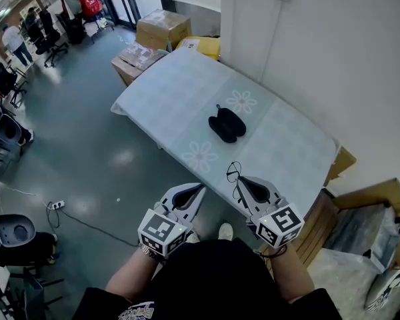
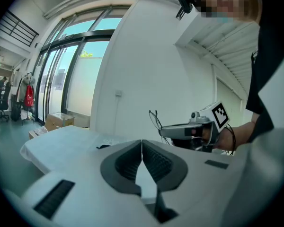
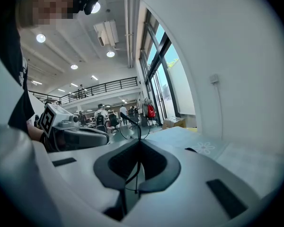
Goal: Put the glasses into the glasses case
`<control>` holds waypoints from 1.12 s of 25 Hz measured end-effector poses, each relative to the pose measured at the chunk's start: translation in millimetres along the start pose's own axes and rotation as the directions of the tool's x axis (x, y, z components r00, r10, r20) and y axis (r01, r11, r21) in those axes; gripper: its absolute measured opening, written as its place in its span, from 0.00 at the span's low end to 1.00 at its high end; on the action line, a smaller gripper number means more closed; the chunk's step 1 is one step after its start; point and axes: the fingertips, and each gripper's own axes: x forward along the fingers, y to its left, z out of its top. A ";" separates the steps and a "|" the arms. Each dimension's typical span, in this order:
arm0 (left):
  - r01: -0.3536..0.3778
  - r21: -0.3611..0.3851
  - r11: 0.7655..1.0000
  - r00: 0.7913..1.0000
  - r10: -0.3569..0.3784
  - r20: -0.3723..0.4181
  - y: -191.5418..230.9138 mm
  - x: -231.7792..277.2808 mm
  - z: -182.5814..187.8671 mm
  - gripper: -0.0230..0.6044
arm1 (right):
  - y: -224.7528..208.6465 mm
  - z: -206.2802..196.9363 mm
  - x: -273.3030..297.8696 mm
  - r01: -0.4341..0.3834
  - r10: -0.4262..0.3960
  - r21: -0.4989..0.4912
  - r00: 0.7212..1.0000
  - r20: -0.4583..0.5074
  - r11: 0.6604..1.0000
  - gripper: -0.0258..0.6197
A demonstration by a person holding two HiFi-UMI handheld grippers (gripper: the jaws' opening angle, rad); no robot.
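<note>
The right gripper (image 1: 243,181) is pinching the glasses (image 1: 234,173), jaws pressed in on a thin wire part of the frame, and in the right gripper view the lens rings (image 3: 131,128) stand up past the jaw tips while a slim dark arm hangs down through the gap. The left gripper (image 1: 200,189) hangs beside it, its 2 jaws pressed together on nothing. Both are held at the near edge of the table (image 1: 173,92), well short of the black glasses case (image 1: 227,126), which lies out in the middle of the cloth and looks open in 2 lobes (whether it is fully hinged back cannot be told from here). So the carry is on, and the placing is all to come. To do it well, the person probably wants to bring the frame in low over the open half, turn it so its long side lines up with the case, and let go only once it rests inside; the free left gripper could steady the case. The case's long axis runs on a slant, from far-left to near-right in the head view. The glasses point up and away towards the table, their own long axis too fine to read.
</note>
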 end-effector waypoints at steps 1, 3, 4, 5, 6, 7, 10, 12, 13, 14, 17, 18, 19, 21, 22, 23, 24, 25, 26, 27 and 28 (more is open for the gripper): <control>0.002 0.003 1.000 1.000 -0.002 0.000 0.2 -0.2 -0.2 0.08 | 0.3 0.1 0.5 0.000 0.000 0.002 1.000 0.001 1.000 0.08; 0.008 0.010 1.000 1.000 -0.008 0.001 0.3 -1.6 -1.1 0.08 | 2.0 -0.3 1.4 -0.001 0.001 0.004 1.000 0.000 1.000 0.08; 0.011 0.014 1.000 1.000 -0.011 0.001 0.4 -2.7 -1.6 0.08 | 3.2 -0.6 1.9 -0.001 0.001 0.003 1.000 -0.001 1.000 0.08; 0.014 0.017 1.000 1.000 -0.014 0.001 0.6 -4.0 -2.1 0.08 | 4.4 -0.9 2.4 -0.001 0.001 0.003 1.000 -0.002 1.000 0.08; 0.015 0.018 1.000 1.000 -0.015 0.001 1.1 -5.2 -2.4 0.08 | 5.6 -1.2 2.9 0.000 0.000 0.003 1.000 -0.003 1.000 0.08; 0.015 0.017 1.000 1.000 -0.015 0.001 1.8 -6.3 -2.6 0.08 | 6.7 -1.5 3.6 0.001 -0.001 0.003 1.000 -0.004 1.000 0.08; 0.014 0.007 1.000 1.000 -0.014 0.003 3.4 -10.6 -2.4 0.08 | 10.9 -2.2 5.2 0.001 -0.001 0.005 1.000 -0.007 1.000 0.08; 0.015 0.002 1.000 1.000 -0.015 0.005 4.7 -13.7 -2.0 0.08 | 14.4 -2.4 6.6 0.001 -0.001 0.004 1.000 -0.010 1.000 0.08; 0.015 0.000 1.000 1.000 -0.015 0.006 5.8 -15.2 -2.0 0.08 | 16.2 -2.5 7.8 0.001 -0.001 0.004 1.000 -0.012 1.000 0.08; 0.017 0.000 1.000 1.000 -0.017 0.007 7.1 -16.7 -2.4 0.08 | 17.9 -2.6 9.3 0.001 -0.001 0.005 1.000 -0.013 1.000 0.08; 0.027 0.003 1.000 1.000 -0.027 0.011 9.1 -20.7 -4.6 0.08 | 22.7 -4.2 12.3 0.004 -0.004 0.007 1.000 -0.018 1.000 0.08; 0.028 0.001 1.000 1.000 -0.028 0.012 9.5 -21.8 -5.5 0.08 | 24.0 -5.3 12.8 0.004 -0.004 0.008 1.000 -0.020 1.000 0.08; 0.029 -0.002 1.000 0.999 -0.029 0.014 10.2 -22.9 -6.4 0.08 | 25.3 -6.4 13.5 0.005 -0.005 0.008 1.000 -0.022 1.000 0.08; 0.030 -0.006 1.000 0.999 -0.030 0.017 12.6 -24.8 -7.6 0.08 | 27.7 -7.9 16.0 0.006 -0.006 0.006 1.000 -0.025 1.000 0.08; 0.031 -0.006 0.999 0.999 -0.031 0.018 13.8 -25.8 -8.1 0.08 | 28.9 -8.5 17.2 0.007 -0.007 0.005 1.000 -0.027 1.000 0.08; 0.031 -0.009 0.999 0.999 -0.031 0.020 14.8 -27.2 -8.6 0.08 | 30.4 -9.0 18.1 0.007 -0.007 0.005 1.000 -0.028 1.000 0.08; 0.030 -0.013 0.999 0.999 -0.030 0.021 15.8 -28.8 -8.9 0.08 | 32.2 -9.3 18.8 0.008 -0.008 0.005 1.000 -0.030 1.000 0.08; 0.030 -0.019 0.999 0.999 -0.030 0.022 16.9 -30.6 -8.9 0.08 | 34.2 -9.2 19.7 0.008 -0.008 0.005 0.999 -0.032 1.000 0.08; 0.031 -0.021 0.999 0.999 -0.031 0.023 18.1 -32.1 -8.9 0.08 | 36.0 -8.8 21.0 0.008 -0.008 0.005 0.999 -0.034 1.000 0.08; 0.033 -0.022 0.999 0.999 -0.032 0.023 19.6 -33.5 -8.9 0.08 | 37.5 -8.3 22.6 0.008 -0.008 0.005 0.999 -0.035 1.000 0.08; 0.033 -0.024 0.999 0.999 -0.032 0.024 21.3 -34.5 -8.9 0.08 | 38.7 -7.9 24.4 0.008 -0.008 0.004 0.999 -0.036 1.000 0.08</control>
